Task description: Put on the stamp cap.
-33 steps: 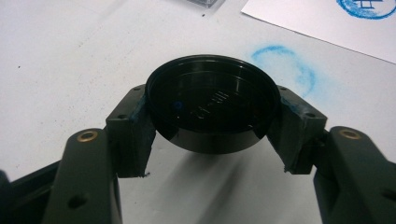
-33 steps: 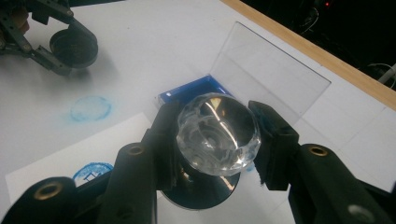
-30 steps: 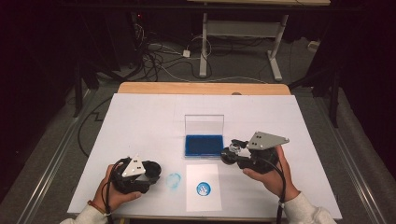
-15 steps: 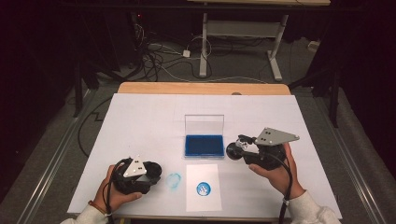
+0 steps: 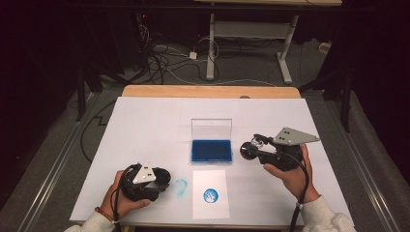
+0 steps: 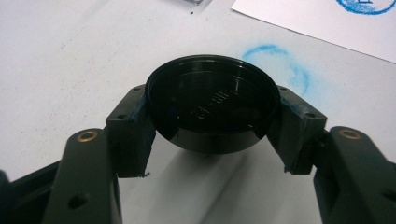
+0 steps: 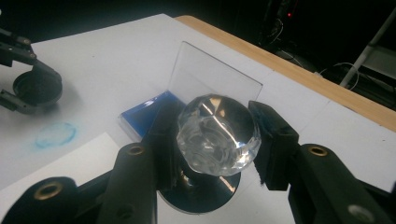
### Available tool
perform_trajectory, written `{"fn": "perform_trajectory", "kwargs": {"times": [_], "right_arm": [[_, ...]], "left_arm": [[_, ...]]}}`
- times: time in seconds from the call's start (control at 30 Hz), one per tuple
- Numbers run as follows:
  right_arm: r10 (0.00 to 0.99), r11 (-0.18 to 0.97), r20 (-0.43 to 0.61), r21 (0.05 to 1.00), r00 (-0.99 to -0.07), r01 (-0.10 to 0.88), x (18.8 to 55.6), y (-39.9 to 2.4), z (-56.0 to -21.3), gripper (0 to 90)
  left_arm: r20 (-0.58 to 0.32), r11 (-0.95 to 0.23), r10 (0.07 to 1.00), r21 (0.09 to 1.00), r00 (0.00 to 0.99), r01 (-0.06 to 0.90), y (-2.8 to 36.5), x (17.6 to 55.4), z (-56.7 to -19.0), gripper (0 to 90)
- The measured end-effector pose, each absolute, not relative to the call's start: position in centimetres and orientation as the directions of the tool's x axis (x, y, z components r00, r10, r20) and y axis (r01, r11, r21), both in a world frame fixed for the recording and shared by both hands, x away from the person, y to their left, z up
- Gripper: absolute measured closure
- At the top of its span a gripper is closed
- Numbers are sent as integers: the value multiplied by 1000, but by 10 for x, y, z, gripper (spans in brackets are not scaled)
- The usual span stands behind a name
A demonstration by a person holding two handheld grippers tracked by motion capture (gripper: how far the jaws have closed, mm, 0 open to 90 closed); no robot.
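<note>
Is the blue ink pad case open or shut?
Open: the blue ink pad case has its clear hinged lid standing upright behind the exposed blue pad.

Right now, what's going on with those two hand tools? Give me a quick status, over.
Left hand-held gripper shut on black lid. Right hand-held gripper shut on clear-knobbed stamp, beside blue ink pad. Nothing blocking.

Black grippers [image 5: 251, 151], white sleeves [image 5: 321, 217]
</note>
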State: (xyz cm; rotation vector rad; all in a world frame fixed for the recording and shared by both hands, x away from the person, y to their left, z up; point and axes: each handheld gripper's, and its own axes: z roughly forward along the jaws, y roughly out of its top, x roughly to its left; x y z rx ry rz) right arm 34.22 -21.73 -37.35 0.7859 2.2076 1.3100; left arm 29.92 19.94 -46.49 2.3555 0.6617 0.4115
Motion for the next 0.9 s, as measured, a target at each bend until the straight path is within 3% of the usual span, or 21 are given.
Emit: {"fn": "perform_trajectory", "kwargs": {"times": [0.37,0.9], "right_arm": [[692,337,-52,905,-720,259,362,-212,-368,575],[587,365,-51,907,-808,208,354,-157,-362,574]], "left_arm": [[94,-648,526,689,845,326,171,320,-459,370],[57,-609,495,734,867,300,130,329,-450,370]]}}
